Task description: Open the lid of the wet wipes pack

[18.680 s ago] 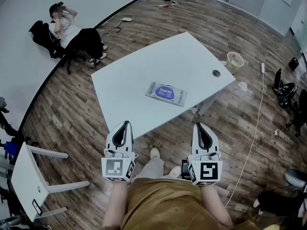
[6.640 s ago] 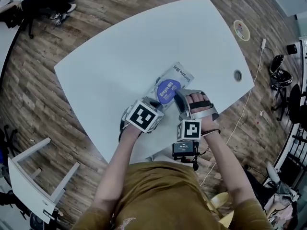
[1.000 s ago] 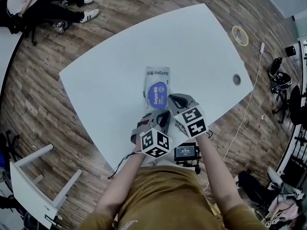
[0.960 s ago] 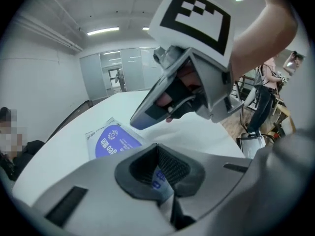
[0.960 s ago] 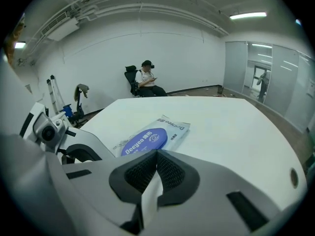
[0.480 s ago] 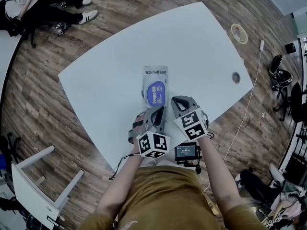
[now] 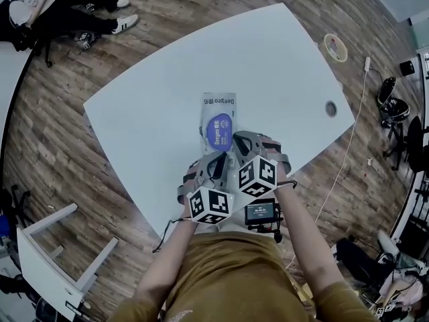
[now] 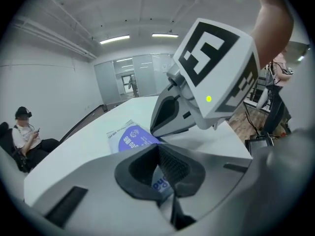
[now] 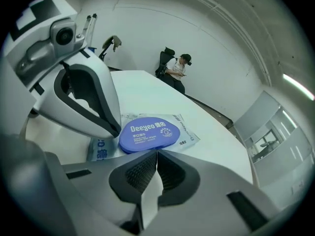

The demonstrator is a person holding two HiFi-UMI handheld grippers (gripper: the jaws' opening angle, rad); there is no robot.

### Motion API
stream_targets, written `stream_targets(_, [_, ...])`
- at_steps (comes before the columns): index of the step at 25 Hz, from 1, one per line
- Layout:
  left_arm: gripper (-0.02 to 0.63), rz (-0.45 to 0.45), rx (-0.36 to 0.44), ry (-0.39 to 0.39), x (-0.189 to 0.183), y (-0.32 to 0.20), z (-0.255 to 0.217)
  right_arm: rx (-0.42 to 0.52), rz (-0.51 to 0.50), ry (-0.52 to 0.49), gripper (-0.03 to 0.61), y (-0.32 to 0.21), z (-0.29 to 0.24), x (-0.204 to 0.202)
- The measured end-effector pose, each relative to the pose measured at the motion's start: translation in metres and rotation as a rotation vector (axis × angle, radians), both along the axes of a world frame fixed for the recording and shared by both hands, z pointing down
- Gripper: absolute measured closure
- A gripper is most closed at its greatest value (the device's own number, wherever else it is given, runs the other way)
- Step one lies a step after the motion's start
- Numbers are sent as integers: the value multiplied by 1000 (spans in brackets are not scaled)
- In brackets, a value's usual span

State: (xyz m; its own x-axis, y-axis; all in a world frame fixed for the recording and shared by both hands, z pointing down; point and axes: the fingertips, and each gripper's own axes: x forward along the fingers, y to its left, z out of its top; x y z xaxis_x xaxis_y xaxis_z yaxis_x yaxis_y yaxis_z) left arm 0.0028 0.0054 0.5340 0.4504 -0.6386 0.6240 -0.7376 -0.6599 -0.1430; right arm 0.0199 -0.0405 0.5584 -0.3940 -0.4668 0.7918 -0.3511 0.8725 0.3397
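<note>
The wet wipes pack [image 7: 218,104] lies flat on the white table [image 7: 154,92], its blue oval lid [image 7: 218,131] closed. My left gripper [image 7: 220,157] is shut, its tip resting on the pack's near end just left of the lid [image 9: 147,132]. In the left gripper view the pack's print shows under the closed jaws [image 8: 157,146]. My right gripper [image 7: 237,139] is shut too, with its tips [image 9: 156,152] at the lid's near edge. Whether the lid's lip is pinched between them, I cannot tell.
The table's near edge runs just under my hands, and a cable hole [image 7: 331,109] sits at its right corner. A tape roll [image 7: 336,47] and a cable lie on the wooden floor. A person [image 7: 40,12] sits far left. Another white table [image 7: 40,253] stands lower left.
The right gripper has rolled about its own axis and sunk a little toward the lid's near edge. The left gripper has shifted slightly along the pack's near end. The pack has stayed put.
</note>
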Motion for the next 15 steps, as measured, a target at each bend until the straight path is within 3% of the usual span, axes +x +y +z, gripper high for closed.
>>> stream_targets(7, [606,14,-17,21,6,7,2,-67,39,-97,569,-2,-18,-12])
stream_targets(12, [606,30,-20,29,6,10,1,48,14,53,569,-11,-4,1])
stream_targets(15, [606,27,-20,31,5,9,0,41,-4,96,569,-9,5,8])
